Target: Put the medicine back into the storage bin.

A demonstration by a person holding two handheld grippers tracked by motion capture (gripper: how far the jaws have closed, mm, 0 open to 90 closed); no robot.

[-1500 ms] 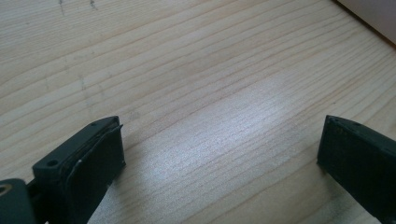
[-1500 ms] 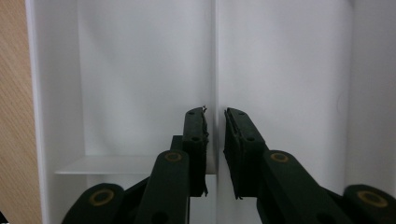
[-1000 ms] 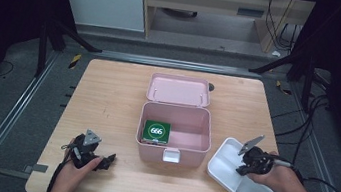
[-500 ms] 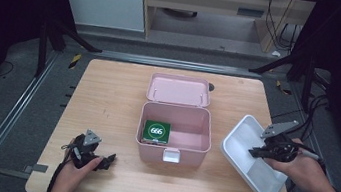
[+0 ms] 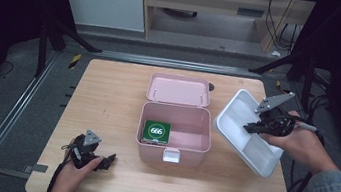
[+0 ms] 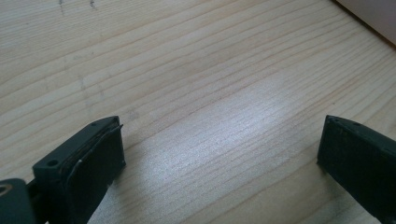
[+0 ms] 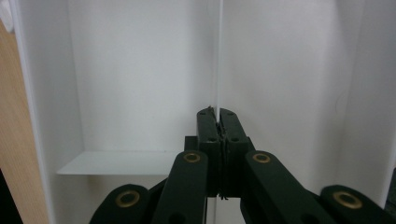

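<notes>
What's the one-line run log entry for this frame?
right gripper: shut on divider of white plastic compartment tray, tray tilted off table | left gripper: open, empty, on wooden table | pink plastic box: lid open

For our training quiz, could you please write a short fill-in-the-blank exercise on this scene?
1. The right gripper is shut on a thin divider of the ____ tray.
2. The pink box has its lid ____.
3. The green card in the box reads ____.
4. The left gripper has its jaws ____, nothing between them.

Missing words: white; open; 666; open
</notes>
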